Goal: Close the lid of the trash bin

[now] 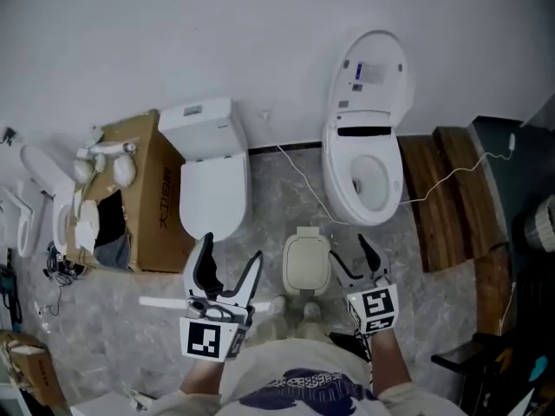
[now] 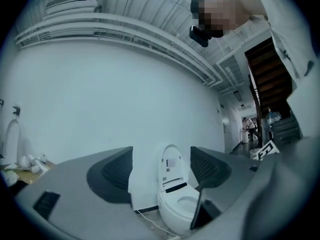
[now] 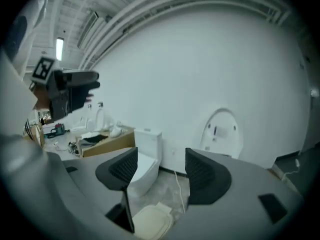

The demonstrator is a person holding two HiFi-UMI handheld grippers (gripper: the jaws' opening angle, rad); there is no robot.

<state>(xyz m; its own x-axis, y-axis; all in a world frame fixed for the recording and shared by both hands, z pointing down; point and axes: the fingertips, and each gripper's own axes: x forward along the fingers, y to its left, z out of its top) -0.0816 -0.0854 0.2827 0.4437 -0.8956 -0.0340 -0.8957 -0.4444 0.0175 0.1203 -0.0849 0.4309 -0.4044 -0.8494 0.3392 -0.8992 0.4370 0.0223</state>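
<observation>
A small beige trash bin (image 1: 306, 263) stands on the grey floor just ahead of the person's feet, its lid lying flat down on top. My left gripper (image 1: 230, 267) hangs open to the bin's left, raised above it, with nothing between its fingers. My right gripper (image 1: 353, 258) is open just right of the bin, also empty. In the left gripper view the left gripper (image 2: 162, 171) points level at the wall. In the right gripper view the right gripper (image 3: 160, 171) looks over the bin (image 3: 149, 224), which lies low between its jaws.
A white toilet with closed seat (image 1: 212, 185) stands left of the bin, beside a cardboard box (image 1: 143, 193). A toilet with raised lid (image 1: 364, 146) stands at the right. A white cable (image 1: 299, 180) crosses the floor. Wooden planks (image 1: 442, 189) lie at the far right.
</observation>
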